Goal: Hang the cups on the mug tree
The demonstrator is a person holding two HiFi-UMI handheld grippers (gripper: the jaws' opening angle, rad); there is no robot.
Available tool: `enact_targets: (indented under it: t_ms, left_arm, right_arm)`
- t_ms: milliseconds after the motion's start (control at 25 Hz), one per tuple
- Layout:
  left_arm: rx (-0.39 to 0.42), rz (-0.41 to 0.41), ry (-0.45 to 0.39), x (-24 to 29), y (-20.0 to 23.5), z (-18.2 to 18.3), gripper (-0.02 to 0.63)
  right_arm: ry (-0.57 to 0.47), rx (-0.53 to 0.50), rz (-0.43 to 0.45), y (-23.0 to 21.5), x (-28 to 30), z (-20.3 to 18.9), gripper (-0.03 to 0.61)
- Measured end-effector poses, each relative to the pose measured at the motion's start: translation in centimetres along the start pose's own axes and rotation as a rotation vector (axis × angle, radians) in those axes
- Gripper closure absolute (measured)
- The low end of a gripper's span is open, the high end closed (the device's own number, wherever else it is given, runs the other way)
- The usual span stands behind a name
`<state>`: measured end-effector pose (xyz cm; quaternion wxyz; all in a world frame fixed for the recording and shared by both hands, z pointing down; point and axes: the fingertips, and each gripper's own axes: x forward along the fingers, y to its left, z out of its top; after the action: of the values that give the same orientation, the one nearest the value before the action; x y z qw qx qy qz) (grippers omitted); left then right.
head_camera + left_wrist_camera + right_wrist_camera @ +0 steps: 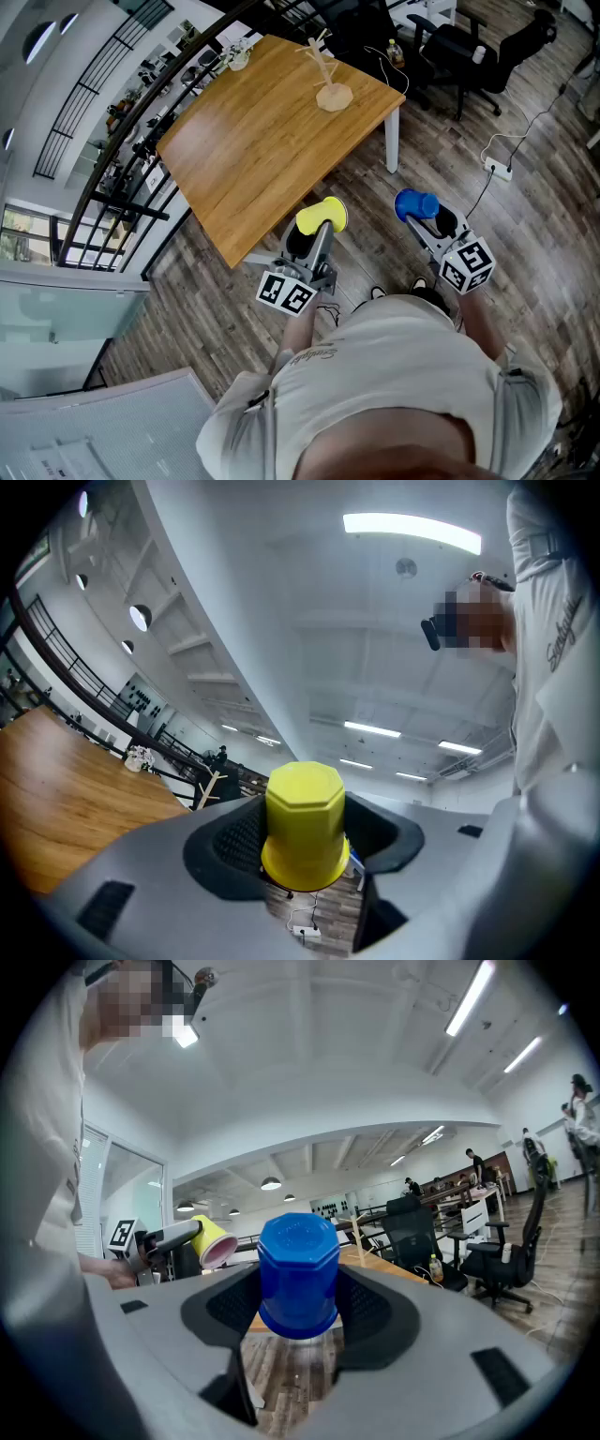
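Note:
The wooden mug tree (328, 70) stands bare near the far right edge of the wooden table (262, 141); it also shows small in the left gripper view as the mug tree (208, 789) and in the right gripper view as the mug tree (356, 1234). My left gripper (319, 227) is shut on a yellow cup (322, 216), base outward, just off the table's near corner. The yellow cup (304, 822) fills the left gripper (305, 846). My right gripper (424, 216) is shut on a blue cup (415, 203) over the floor to the right. The blue cup (298, 1274) sits between the pads of the right gripper (298, 1307).
Black office chairs (469, 47) stand beyond the table's right side. A power strip (497, 169) with its cable lies on the wood floor. A railing (122, 159) runs along the table's left side. Small items (234, 58) sit at the far table corner.

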<state>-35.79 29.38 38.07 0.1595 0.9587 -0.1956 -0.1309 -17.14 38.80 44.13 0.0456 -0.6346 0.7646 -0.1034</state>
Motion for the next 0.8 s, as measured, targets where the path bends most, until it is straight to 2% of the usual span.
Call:
enact_targets:
  t_ms: [160,320,560,800]
  left_arm:
    - [-0.005,-0.017,-0.009,-0.9,0.8,-0.6,0.356]
    - [-0.094,-0.034,-0.068,-1.6,2.2,-0.7,0.356]
    - [-0.090,-0.022,-0.045,-2.2,4.5,-1.8,0.356]
    - [-0.091,-0.024,0.000,0.3,5.1,-3.9,0.356]
  right_arm:
    - [0.006,-0.023,-0.017,0.6,0.2,-1.0,0.339]
    - [0.027,0.018,-0.037,0.9,0.5,-2.0,0.339]
    - [0.030,0.007,-0.066,0.4,1.1,-1.6,0.337]
    - [0.075,0.004,-0.060,-1.4,1.3,-2.7,0.337]
